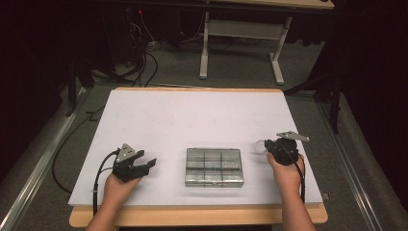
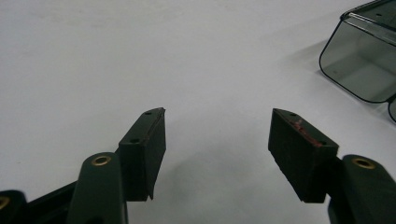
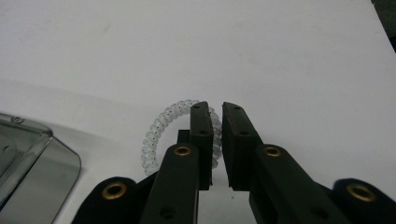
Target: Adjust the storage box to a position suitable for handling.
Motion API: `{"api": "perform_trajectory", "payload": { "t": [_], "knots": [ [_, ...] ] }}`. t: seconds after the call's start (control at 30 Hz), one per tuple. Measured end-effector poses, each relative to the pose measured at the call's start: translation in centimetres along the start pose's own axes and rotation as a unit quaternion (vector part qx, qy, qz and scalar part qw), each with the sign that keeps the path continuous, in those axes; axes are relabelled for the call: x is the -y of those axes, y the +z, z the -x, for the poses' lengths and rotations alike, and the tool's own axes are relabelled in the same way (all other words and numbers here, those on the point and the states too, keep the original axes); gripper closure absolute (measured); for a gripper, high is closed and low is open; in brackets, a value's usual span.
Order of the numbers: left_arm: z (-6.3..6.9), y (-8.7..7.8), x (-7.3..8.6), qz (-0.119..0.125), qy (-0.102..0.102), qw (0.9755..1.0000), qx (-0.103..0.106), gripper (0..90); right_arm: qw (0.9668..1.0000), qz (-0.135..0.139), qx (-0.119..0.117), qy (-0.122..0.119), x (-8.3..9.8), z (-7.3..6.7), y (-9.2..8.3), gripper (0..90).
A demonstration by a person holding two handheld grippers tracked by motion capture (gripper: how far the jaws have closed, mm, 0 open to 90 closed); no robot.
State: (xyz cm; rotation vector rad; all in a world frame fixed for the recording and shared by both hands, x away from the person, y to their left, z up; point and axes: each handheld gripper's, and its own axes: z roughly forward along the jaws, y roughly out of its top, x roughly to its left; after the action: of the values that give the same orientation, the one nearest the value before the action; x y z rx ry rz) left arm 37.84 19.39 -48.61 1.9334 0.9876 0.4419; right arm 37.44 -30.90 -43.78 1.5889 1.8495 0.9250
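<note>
From the high view, a person works at a white table (image 1: 159, 115) with a gripper in each hand: the left gripper (image 1: 144, 163) rests near the front left with its jaws spread wide and nothing between them, while the right gripper (image 1: 266, 148) sits just right of a clear plastic box (image 1: 214, 166) divided into compartments, a pale coiled hair tie (image 1: 260, 145) showing at its tip. In the left gripper view, the left gripper (image 2: 217, 140) stands open over bare table, its pads clear of everything, and a rounded corner of the box (image 2: 359, 60) lies off to the upper right, well apart. In the right gripper view, the right gripper (image 3: 217, 140) has its jaws drawn narrow, almost together, and the hair tie (image 3: 159, 128), a translucent spiral ring, loops out to the left with one side of it passing at the left jaw; it appears pinched there, though the exact contact is hidden behind the jaw. The lid edge of the box (image 3: 32, 154) shows at lower left, near the ring. The hair tie looks very light, soft and springy, likely to stretch, twist or flick out of a loose hold, and its smooth plastic coils may be slippery. A firm pinch across one strand of the ring, as here, seems the sensible hold, with the rest left to dangle freely.
</note>
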Motion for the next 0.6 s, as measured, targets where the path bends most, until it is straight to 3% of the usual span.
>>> {"api": "perform_trajectory", "payload": {
  "t": [0.1, 0.6],
  "knots": [
    [0.0, 0.0, 0.0, 0.0, 0.001, 1.0, 0.0, 37.2, 0.9999, 0.005, -0.01, 0.001, 0.6, -0.3, -0.7, 83.9],
    [0.0, 0.0, 0.0, 0.001, 0.001, 1.0, 0.0, 37.1, 0.9998, 0.01, -0.015, 0.004, 3.9, -0.3, -3.0, 83.8]
  ]
}}
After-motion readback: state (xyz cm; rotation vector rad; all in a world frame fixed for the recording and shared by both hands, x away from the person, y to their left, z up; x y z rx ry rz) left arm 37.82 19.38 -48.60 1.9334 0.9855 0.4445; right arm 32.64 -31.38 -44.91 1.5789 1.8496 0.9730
